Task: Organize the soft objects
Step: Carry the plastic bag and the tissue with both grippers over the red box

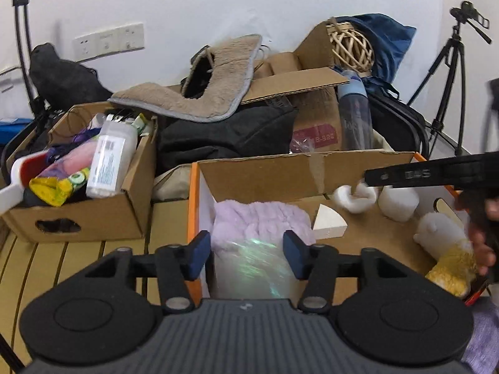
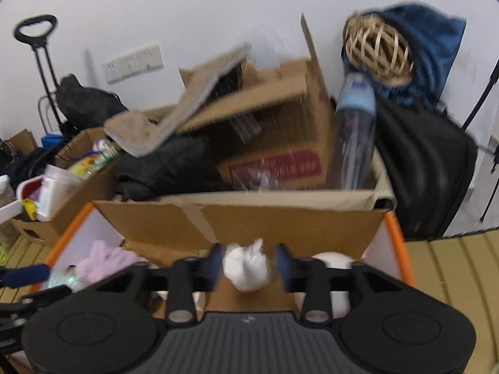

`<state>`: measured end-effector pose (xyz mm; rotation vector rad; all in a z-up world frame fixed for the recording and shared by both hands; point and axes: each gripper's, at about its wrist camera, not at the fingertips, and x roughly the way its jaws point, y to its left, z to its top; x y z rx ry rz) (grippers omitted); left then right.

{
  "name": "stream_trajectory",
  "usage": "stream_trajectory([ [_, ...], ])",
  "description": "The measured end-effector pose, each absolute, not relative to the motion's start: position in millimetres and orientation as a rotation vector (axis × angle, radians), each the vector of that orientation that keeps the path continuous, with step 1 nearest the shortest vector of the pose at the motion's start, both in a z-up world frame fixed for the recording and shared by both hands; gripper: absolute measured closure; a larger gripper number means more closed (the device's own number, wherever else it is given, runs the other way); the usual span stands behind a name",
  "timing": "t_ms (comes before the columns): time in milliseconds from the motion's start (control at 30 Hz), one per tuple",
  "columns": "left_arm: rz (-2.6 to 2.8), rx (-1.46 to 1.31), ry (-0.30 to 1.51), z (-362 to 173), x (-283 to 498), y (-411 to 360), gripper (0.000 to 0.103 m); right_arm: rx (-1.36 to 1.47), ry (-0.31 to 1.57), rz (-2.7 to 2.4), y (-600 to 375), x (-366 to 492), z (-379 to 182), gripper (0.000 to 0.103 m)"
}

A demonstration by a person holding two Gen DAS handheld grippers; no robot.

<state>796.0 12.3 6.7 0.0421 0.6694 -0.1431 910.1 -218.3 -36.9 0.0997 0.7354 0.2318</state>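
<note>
Fingers of the left gripper (image 1: 246, 255) stand wide apart around a clear iridescent plastic pouch (image 1: 252, 271) without pinching it; the pouch lies against a fluffy lilac cloth (image 1: 262, 218) in the left end of the orange-edged cardboard box (image 1: 191, 205). Fingers of the right gripper (image 2: 248, 266) are also parted, a crumpled white soft bundle (image 2: 248, 269) between them, contact unclear through blur. Right of the lilac cloth lie a white wedge-shaped sponge (image 1: 329, 222) and a white-and-yellow plush toy (image 1: 446, 249). Behind stand a brown carton (image 1: 315, 124), a blue-capped bottle (image 1: 355, 115) and a woven rattan ball (image 1: 351, 46).
</note>
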Motion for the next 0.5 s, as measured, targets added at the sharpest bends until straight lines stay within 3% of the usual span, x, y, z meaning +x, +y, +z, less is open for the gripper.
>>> stream_trajectory([
  [200,-0.152,0.057,0.670,13,793,12,0.049,0.109,0.729,0.220,-223,908,-39,0.053],
  [333,-0.152,0.023,0.647,33,773,15,0.048,0.096,0.698,0.230,-231,885,-7,0.051],
  [500,-0.155,-0.013,0.573,77,719,24,0.039,0.062,0.629,0.269,-240,823,47,0.044],
])
